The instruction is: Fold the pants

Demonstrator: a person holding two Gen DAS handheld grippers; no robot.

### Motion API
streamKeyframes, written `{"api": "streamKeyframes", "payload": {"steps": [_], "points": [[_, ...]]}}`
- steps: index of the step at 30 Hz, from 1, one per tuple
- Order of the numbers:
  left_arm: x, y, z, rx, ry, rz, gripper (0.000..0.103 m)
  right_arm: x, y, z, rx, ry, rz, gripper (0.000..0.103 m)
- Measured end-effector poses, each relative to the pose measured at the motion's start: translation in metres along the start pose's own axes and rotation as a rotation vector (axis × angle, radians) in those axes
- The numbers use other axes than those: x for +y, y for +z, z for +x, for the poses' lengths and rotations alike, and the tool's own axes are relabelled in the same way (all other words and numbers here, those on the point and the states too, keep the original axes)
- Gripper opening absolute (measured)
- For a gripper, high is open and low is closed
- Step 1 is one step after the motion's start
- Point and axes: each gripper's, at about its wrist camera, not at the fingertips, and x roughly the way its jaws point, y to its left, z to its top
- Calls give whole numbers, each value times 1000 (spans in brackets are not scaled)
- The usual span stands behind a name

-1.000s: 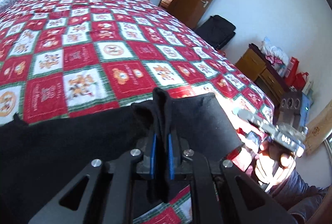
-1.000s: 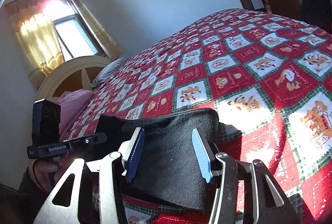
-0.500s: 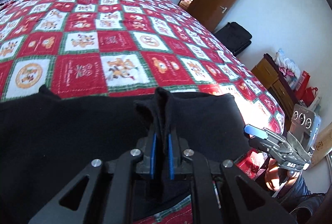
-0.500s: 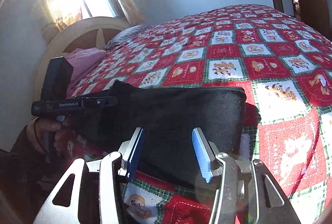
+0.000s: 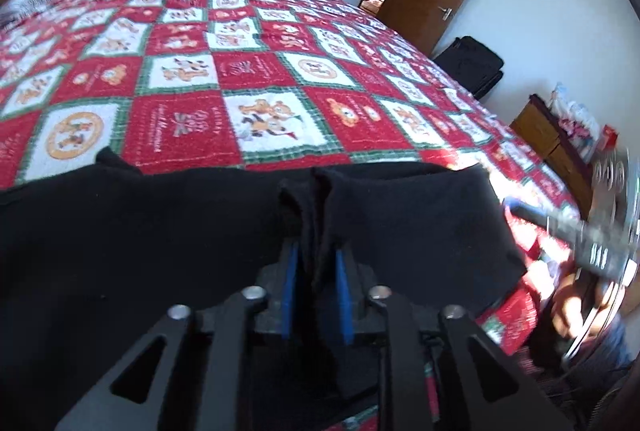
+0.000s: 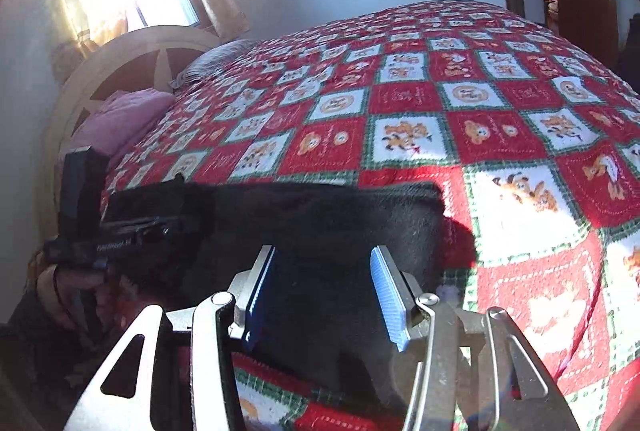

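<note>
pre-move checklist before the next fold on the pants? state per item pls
1. Left gripper clamped on the black pants: ok, fabric bunched between its blue pads.
2. Right gripper gripping: not ok, jaws apart, pants only lie beneath.
3. Pants flat on the quilt: ok away from the pinch.
4. Far edge straight: ok in the right wrist view.
5. Pants' near end: cannot tell, hidden behind both grippers.

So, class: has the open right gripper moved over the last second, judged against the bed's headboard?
Yes. The right gripper has swung left: the headboard now sits further right and nearer the middle of its view, and more of the black pants shows.
</note>
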Motion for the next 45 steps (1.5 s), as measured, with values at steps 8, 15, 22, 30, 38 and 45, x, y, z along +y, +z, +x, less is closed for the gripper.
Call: {"api": "streamKeyframes", "payload": {"steps": [8,15,22,30,38,45], "points": [[-9,-5,-5,-38,65,81,33,-28,11,27,52,6,90,51],[-27,-26,-23,-96,103,129,64,-6,-31,-25,68,35,84,54],[-24,-33,-12,-71,134,144,66,-1,-49,-33,66,30,72,57],[-15,-37,-15,-84,141,95,73,13,11,8,1,-19,38,57],[-16,-37,-16,-80,143,95,74,-15,15,39,59,-36,175,57],[-12,-41,-22,-68,147,95,75,62,13,34,25,92,62,57]]}}
